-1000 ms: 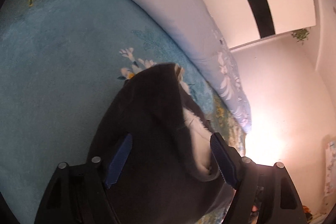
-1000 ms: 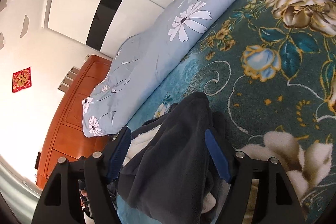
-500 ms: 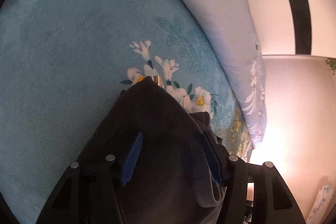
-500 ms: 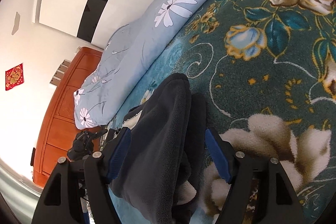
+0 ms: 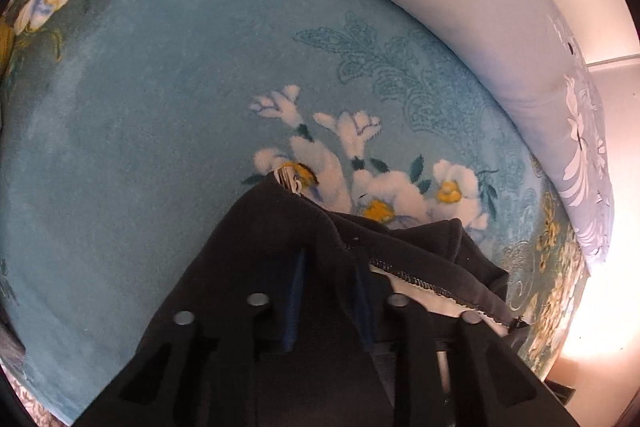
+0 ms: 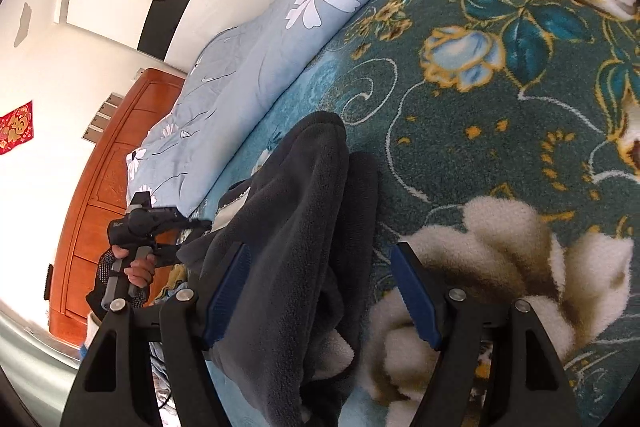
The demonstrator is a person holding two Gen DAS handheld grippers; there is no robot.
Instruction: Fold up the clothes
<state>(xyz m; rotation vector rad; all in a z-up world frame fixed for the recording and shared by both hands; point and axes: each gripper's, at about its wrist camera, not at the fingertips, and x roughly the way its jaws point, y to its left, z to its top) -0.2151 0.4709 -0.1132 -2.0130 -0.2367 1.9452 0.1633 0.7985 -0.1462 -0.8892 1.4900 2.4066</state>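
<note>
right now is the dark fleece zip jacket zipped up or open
Open: the dark fleece zip jacket shows its loose zipper teeth edging exposed white lining.

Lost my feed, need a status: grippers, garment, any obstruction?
Left gripper shut on dark fleece jacket. Right gripper open, jacket between its fingers. Jacket on floral blanket. Nothing blocking.

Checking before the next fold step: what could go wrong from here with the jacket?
Right gripper: jaws stand wide open around the bunched jacket; closing may catch only some layers. Left gripper is shut on fabric beside the open zipper, so a pull could skew the fold.
</note>
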